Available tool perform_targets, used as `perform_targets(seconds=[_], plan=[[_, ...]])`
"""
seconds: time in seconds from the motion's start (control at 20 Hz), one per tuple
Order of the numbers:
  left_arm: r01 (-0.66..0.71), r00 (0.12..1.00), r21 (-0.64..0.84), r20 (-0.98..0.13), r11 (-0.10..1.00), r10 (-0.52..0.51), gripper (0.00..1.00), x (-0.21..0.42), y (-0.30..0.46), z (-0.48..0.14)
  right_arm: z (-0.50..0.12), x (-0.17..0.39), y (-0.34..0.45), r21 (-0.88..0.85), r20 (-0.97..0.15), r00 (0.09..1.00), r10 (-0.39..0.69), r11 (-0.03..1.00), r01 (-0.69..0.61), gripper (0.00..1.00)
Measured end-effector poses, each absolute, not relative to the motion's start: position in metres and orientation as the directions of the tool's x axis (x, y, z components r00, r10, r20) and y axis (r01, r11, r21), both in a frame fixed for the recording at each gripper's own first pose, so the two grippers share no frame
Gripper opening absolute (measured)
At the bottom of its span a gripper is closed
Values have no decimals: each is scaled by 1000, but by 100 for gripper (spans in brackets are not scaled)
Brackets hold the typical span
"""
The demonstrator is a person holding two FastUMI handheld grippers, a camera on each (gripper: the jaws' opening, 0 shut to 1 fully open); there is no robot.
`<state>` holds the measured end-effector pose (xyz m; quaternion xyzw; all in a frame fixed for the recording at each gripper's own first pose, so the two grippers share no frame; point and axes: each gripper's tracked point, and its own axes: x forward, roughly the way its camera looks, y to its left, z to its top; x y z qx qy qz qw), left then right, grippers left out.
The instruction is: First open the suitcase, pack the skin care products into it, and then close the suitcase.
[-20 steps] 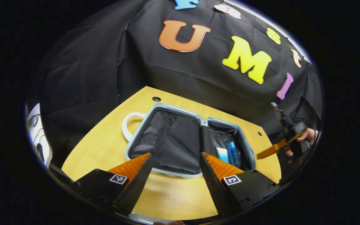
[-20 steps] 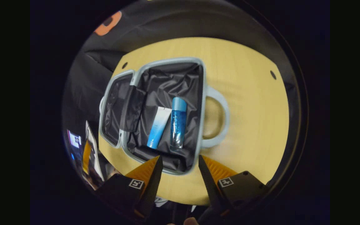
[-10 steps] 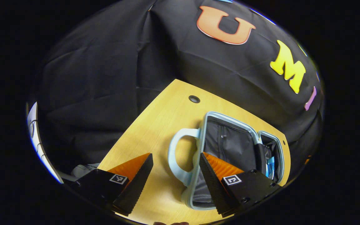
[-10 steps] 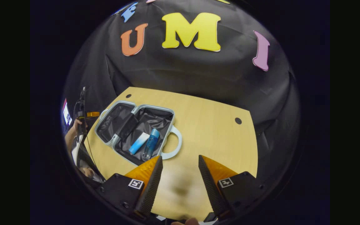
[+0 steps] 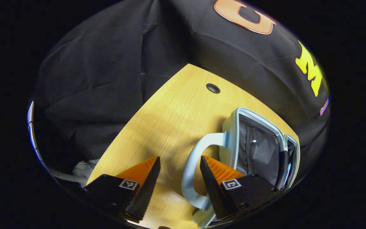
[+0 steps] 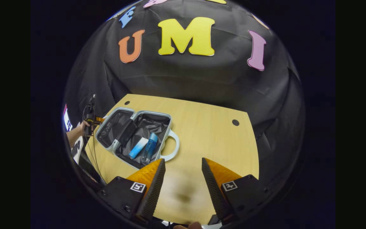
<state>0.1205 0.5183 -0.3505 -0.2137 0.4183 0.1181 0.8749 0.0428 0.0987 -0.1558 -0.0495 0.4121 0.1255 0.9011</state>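
The pale blue suitcase (image 6: 163,119) lies open on the wooden table (image 6: 208,140). A white-and-blue tube (image 6: 138,148) and a blue bottle (image 6: 149,148) rest side by side in its right half. My left gripper (image 5: 178,178) is open at the suitcase's left end, and the lid half's handle (image 5: 190,168) curves between its fingers, close to the right finger (image 5: 214,181). The lid half (image 5: 256,149) shows a zipped mesh pocket. My right gripper (image 6: 179,178) is open over bare table, in front of and right of the suitcase. The left gripper (image 6: 98,120), held by a hand, appears beside the lid half.
Black cloth walls the table on the far and left sides. Round holes sit in the tabletop (image 5: 213,88) (image 6: 235,122). The table's left edge (image 5: 129,124) runs close to my left gripper. Bare tabletop stretches to the right of the suitcase.
My left gripper has swung round to the suitcase's left end, bringing the handle between its fingers. My right gripper has pulled back from above the suitcase to low over bare table.
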Motion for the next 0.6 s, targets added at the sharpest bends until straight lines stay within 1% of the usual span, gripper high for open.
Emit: perform_targets(seconds=[0.05,0.1,0.2,0.3,0.4,0.5,0.6], plan=[[-402,618,-271,-785,875,41,75,122,518,-353,-158,40,97,18,-759,624,186,964,-266,69],[-413,613,-277,-789,868,40,57,123,514,-355,-159,40,96,23,-760,622,188,964,-263,69],[-431,602,-245,-795,868,75,22,121,512,-350,-159,36,95,40,-761,618,197,965,-259,69],[-431,596,-214,-797,876,98,20,122,511,-339,-157,35,92,42,-753,627,201,965,-259,67],[-437,617,-178,-772,882,151,18,124,512,-312,-150,36,90,47,-726,655,212,965,-260,70],[-449,651,-151,-731,881,206,17,124,508,-269,-140,33,86,65,-689,689,227,965,-253,70],[-453,701,-165,-673,876,236,17,126,493,-215,-131,37,81,73,-640,733,230,968,-239,70]])
